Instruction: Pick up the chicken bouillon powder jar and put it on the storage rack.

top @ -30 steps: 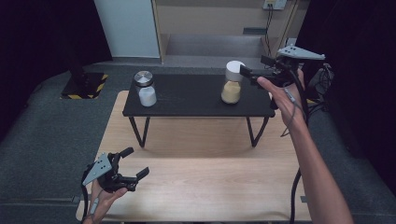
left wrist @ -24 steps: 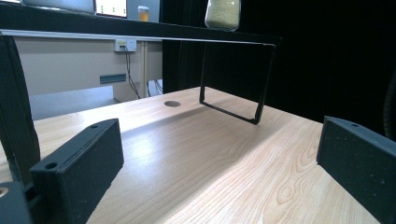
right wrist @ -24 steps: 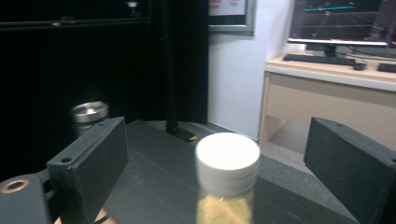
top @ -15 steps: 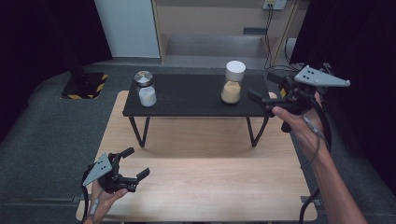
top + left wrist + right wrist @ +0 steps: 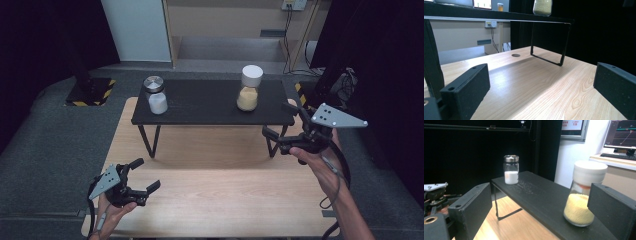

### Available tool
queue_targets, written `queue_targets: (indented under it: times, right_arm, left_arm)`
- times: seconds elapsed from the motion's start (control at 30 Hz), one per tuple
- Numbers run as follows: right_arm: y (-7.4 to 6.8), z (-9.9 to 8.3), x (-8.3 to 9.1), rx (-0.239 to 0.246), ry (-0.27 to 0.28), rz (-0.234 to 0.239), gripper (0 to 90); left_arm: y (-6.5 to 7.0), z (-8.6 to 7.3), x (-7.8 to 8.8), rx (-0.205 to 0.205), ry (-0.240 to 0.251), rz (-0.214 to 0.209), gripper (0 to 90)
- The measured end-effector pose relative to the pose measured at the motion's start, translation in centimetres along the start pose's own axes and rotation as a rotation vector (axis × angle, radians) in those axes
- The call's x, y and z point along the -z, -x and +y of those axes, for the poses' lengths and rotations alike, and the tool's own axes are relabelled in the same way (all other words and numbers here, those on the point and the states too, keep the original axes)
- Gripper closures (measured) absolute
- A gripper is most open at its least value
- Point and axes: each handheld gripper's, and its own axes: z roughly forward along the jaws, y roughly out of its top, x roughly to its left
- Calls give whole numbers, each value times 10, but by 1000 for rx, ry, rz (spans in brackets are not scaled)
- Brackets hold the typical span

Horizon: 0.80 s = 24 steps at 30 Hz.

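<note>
The jar of yellow grains (image 5: 248, 90) stands upright near the right end of the black raised shelf (image 5: 210, 112). It looks like glass with a smooth white lid: rigid, breakable, likely slippery, and bottom-heavy with its fill. I'd grip it across the glass body just under the lid. The right gripper (image 5: 281, 126) hangs off the shelf's right end with its jaws spread wide and nothing between them, touching nothing. Well in front of the shelf, the left gripper (image 5: 145, 175) sits low over the wooden tabletop (image 5: 215, 200), open and empty too.
</note>
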Motion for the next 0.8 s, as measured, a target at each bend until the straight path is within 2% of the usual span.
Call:
queue_targets:
  times: [0.1,0.47,0.6,0.8]
  right_arm:
    - [-3,-12,0,-10,-1,12,60]
    - [-18,-57,-1,-32,-21,13,64]
    - [-21,-72,-3,-53,-21,12,65]
    - [-28,-91,-5,-54,-17,-3,66]
  left_arm:
    - [0,0,0,0,2,-1,0]
    - [0,0,0,0,0,-2,0]
    - [0,0,-1,-4,-6,-7,0]
    - [0,0,-2,-5,-7,-7,0]
